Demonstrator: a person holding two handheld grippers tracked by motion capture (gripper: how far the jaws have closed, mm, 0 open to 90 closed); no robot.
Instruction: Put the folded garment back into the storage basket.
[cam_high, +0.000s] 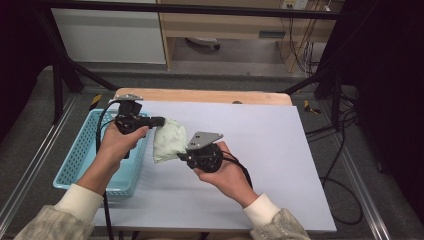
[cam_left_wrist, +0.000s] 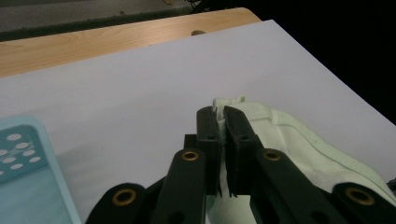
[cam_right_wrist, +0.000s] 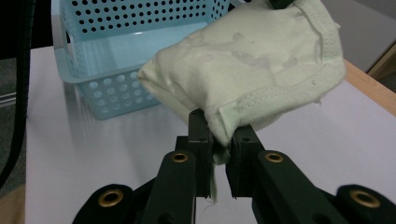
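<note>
A pale green folded cloth (cam_high: 168, 140) hangs above the white table sheet (cam_high: 260, 150), held between both grippers. My left gripper (cam_high: 161, 121) is shut on the cloth's far upper corner; in the left gripper view the cloth (cam_left_wrist: 299, 144) is pinched at its hem between the black jaws (cam_left_wrist: 221, 122). My right gripper (cam_high: 182, 156) is shut on the cloth's near lower edge. The right gripper view has the cloth (cam_right_wrist: 247, 60) bulging above the jaws (cam_right_wrist: 221, 133), a fold caught between them.
A light blue perforated basket (cam_high: 80, 155) stands at the table's left edge, beside the cloth; it appears behind the cloth in the right gripper view (cam_right_wrist: 116, 51). A wooden table edge (cam_high: 200, 95) runs along the far side. Cables lie on the floor at right.
</note>
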